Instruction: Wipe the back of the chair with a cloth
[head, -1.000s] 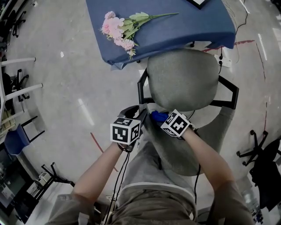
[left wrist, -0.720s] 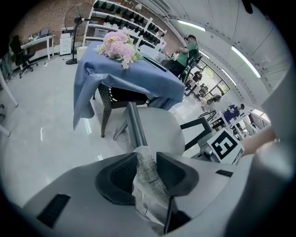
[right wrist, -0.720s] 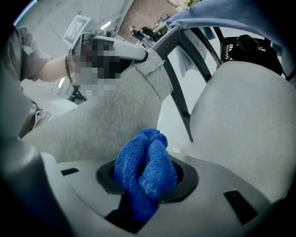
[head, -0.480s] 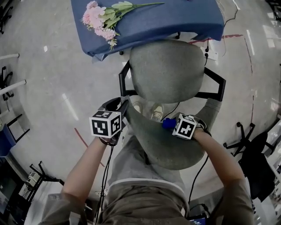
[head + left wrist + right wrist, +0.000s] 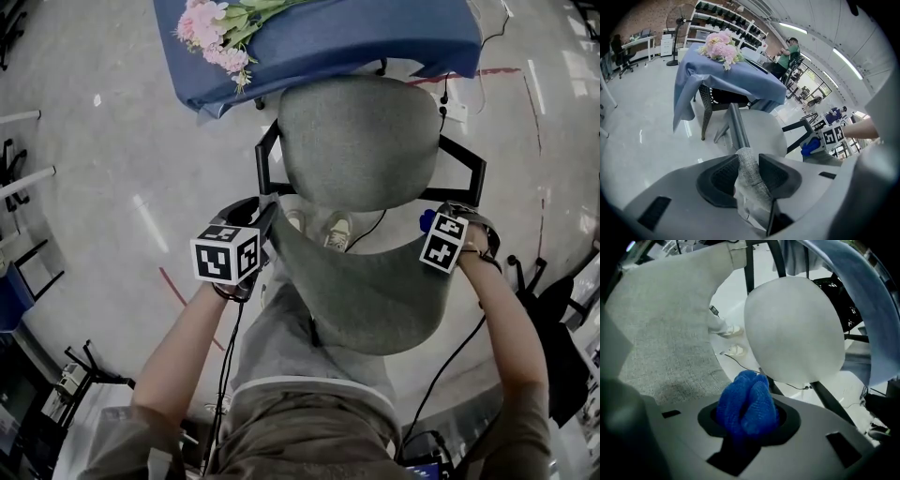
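Observation:
The grey office chair has its seat (image 5: 361, 141) ahead of me and its fabric backrest (image 5: 366, 291) curving just below. My left gripper (image 5: 265, 217) is shut on the backrest's left edge; in the left gripper view the grey fabric edge (image 5: 747, 164) is pinched between the pads. My right gripper (image 5: 428, 223) is at the backrest's right end, shut on a bunched blue cloth (image 5: 746, 404). In the right gripper view the backrest (image 5: 661, 333) lies to the cloth's left and the seat (image 5: 794, 331) beyond it. The cloth (image 5: 810, 146) also shows in the left gripper view.
A table under a blue cover (image 5: 375, 42) with pink flowers (image 5: 214, 33) stands just past the chair. Black armrests (image 5: 466, 173) flank the seat. My shoes (image 5: 328, 230) show under the backrest. Another chair base (image 5: 530, 277) stands at the right. A person (image 5: 787, 51) is far off.
My right gripper has swept the blue cloth rightward along the backrest, from near the left gripper to the right end. The left gripper has kept its hold on the left edge.

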The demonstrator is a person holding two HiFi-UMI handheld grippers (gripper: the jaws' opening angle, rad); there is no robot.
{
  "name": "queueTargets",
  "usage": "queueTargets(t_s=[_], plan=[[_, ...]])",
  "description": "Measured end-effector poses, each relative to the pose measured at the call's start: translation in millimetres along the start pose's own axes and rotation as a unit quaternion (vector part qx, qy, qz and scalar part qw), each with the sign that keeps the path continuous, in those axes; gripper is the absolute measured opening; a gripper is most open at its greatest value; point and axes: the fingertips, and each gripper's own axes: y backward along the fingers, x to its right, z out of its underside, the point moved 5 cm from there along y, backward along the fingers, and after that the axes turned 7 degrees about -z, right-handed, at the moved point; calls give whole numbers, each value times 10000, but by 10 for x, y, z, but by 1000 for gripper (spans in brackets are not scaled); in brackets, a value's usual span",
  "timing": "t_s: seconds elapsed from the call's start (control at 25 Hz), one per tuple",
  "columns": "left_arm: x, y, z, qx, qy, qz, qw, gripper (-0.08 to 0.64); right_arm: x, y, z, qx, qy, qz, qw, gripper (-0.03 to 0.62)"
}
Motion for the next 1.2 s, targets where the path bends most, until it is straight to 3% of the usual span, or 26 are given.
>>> queueTargets(t_s=[0.16, 0.24, 0.36, 0.52, 0.64, 0.84, 0.92, 1.0, 1.2], plan=[[11, 2, 4, 26, -14, -39, 10000, 152, -345, -219, -190, -92, 146, -523, 9985, 138], [17, 1, 5, 46, -24, -31, 10000, 152, -529, -248, -384, 312, -216, -1038, 9939, 137], [9, -1, -2, 87, -15, 1, 10000, 152, -814, -118, -869, 1319, -785, -1950, 9687, 137], [10, -10, 3, 109, 5, 11, 9999, 153, -1147, 358, -1700, 2625, -896, -2489, 9280, 137], [12, -15, 12, 77, -1, -4, 10000, 153, -1156, 808, -2250, 3521, -1019, -2329, 9008, 137], [6, -13, 5, 30, -32, -3, 10000, 153, -955, 1171, -2567, 4166, -985, -1837, 8849, 136], [8, -15, 2, 17, -33, -2, 10000, 155, -1022, 1108, -2502, 4181, -919, -1836, 8849, 133], [7, -18, -1, 21, -31, -4, 10000, 155, -1151, 965, -2341, 3976, -788, -1925, 8937, 132], [-2, -27, 5, 22, -22, -10, 10000, 155, -1351, 459, -1535, 2623, -477, -2162, 9392, 130]])
